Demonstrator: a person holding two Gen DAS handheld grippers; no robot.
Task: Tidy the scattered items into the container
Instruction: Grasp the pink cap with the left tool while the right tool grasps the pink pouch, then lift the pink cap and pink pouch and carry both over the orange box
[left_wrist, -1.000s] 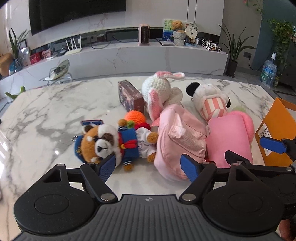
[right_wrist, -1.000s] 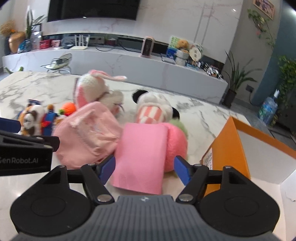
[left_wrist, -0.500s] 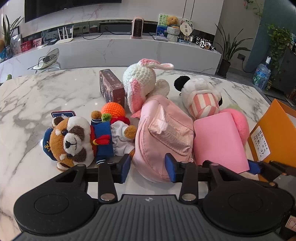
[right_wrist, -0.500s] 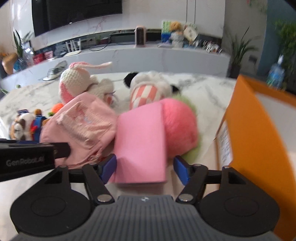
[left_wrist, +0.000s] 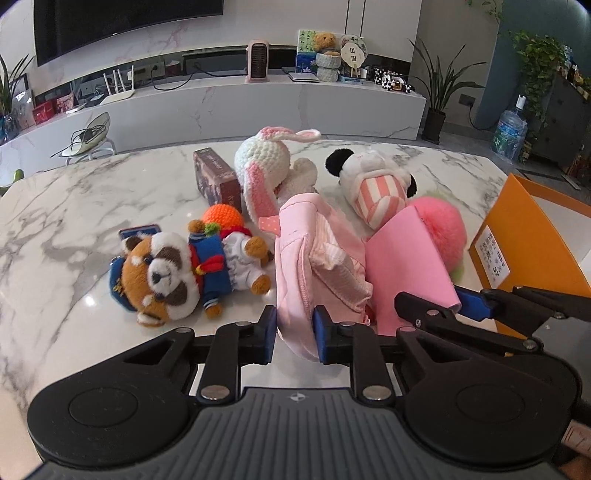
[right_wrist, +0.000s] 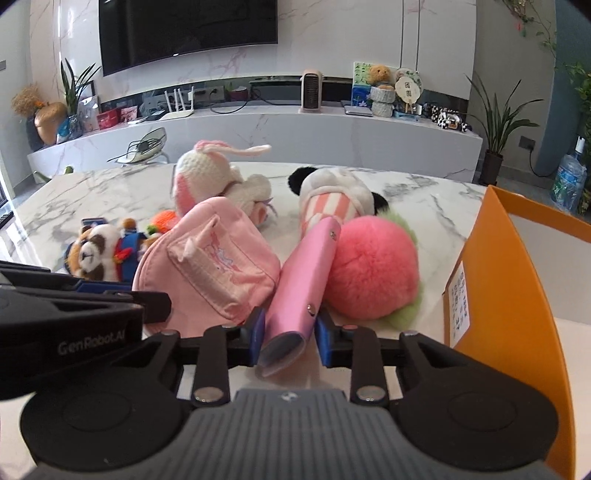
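My left gripper (left_wrist: 295, 338) is shut on the near edge of a pale pink cap (left_wrist: 317, 266), also seen in the right wrist view (right_wrist: 210, 266). My right gripper (right_wrist: 290, 336) is shut on a pink wallet (right_wrist: 303, 280), tilted up on edge; it shows in the left wrist view (left_wrist: 406, 266) too. An orange box (right_wrist: 506, 295) with a white inside stands at the right (left_wrist: 528, 240). A fluffy pink ball (right_wrist: 369, 266) lies between wallet and box.
On the marble table (left_wrist: 74, 206) lie a red panda plush (left_wrist: 173, 273), an orange crochet ball (left_wrist: 223, 214), a brown box (left_wrist: 216, 179), a crochet rabbit (left_wrist: 266, 166) and a panda plush (left_wrist: 373, 184). A TV cabinet stands behind.
Both grippers closed: the left onto the pink cap's edge, the right onto the pink wallet, which tipped from lying flat to standing on edge.
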